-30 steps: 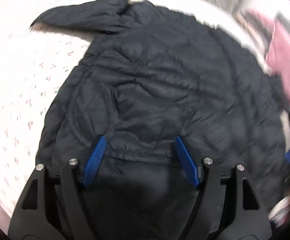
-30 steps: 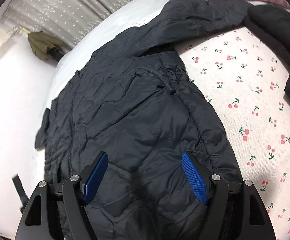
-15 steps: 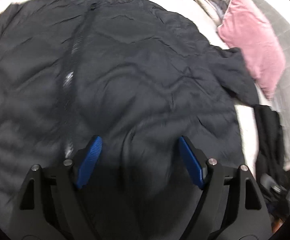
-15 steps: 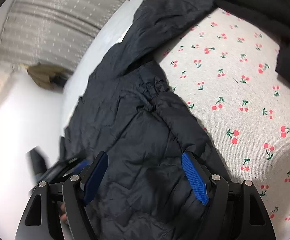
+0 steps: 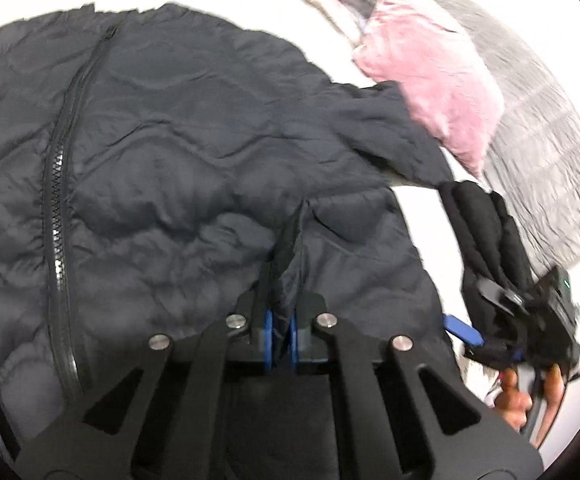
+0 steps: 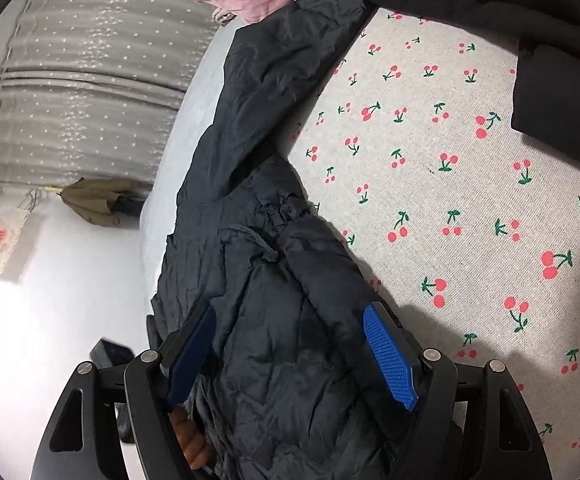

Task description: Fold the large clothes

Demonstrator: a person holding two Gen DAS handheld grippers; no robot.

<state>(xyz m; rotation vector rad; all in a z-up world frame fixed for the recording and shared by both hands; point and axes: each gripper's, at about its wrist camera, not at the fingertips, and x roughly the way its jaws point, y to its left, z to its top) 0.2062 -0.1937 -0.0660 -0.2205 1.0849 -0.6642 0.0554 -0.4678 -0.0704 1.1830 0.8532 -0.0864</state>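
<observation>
Jacket (image 5: 193,168) lies flat, zipper (image 5: 59,208) running lengthwise away from camera.

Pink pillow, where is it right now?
In the left wrist view the pink pillow lies at the upper right, between the dark jacket sleeve and the grey quilt. In the right wrist view it peeks in at the top edge.

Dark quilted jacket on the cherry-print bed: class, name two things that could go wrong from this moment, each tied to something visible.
1. The left gripper, jaws just closed, pinches only a thin ridge of the jacket; the slippery fabric could slip out when lifted.
2. The right gripper is open over a bunched part; closing there may catch several layers and spoil the fold.
</observation>
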